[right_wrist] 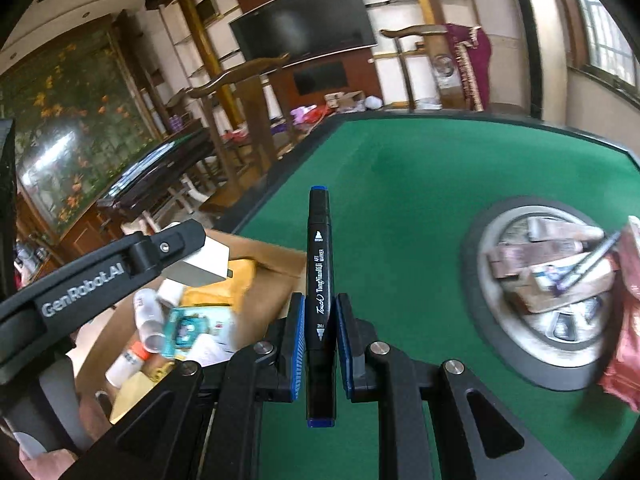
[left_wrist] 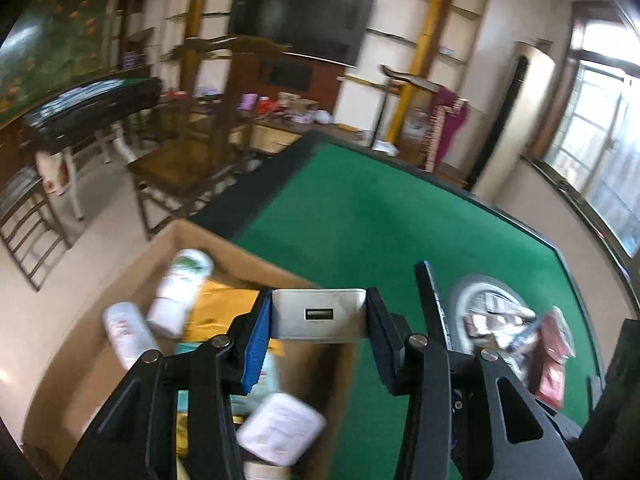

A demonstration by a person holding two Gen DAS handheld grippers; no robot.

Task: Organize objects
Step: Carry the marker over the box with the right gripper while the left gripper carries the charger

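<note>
My right gripper (right_wrist: 320, 344) pinches a black marker (right_wrist: 319, 280) reading "Touch TongNianLiJi Art Marker", tip toward twelve o'clock. My left gripper (left_wrist: 319, 316), marked "GenRobot.AI", clamps a white USB charger (left_wrist: 319, 314) above the cardboard box (left_wrist: 120, 300).

Dark TV (right_wrist: 304, 24) on wall, wooden chair (left_wrist: 200, 136), bright windows (left_wrist: 600, 140) (daylight), pale floor (left_wrist: 72, 280).

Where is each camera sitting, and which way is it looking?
Left wrist view: sits on the left hand-held gripper, looking forward and down over the cardboard box and green table; its own fingers clamp a white charger.
Right wrist view: sits on the right hand-held gripper, looking forward and down over the green table; its own fingers clamp a black marker, and the left hand-held gripper shows at left.
Both share the box, table, charger, round tray and television.
</note>
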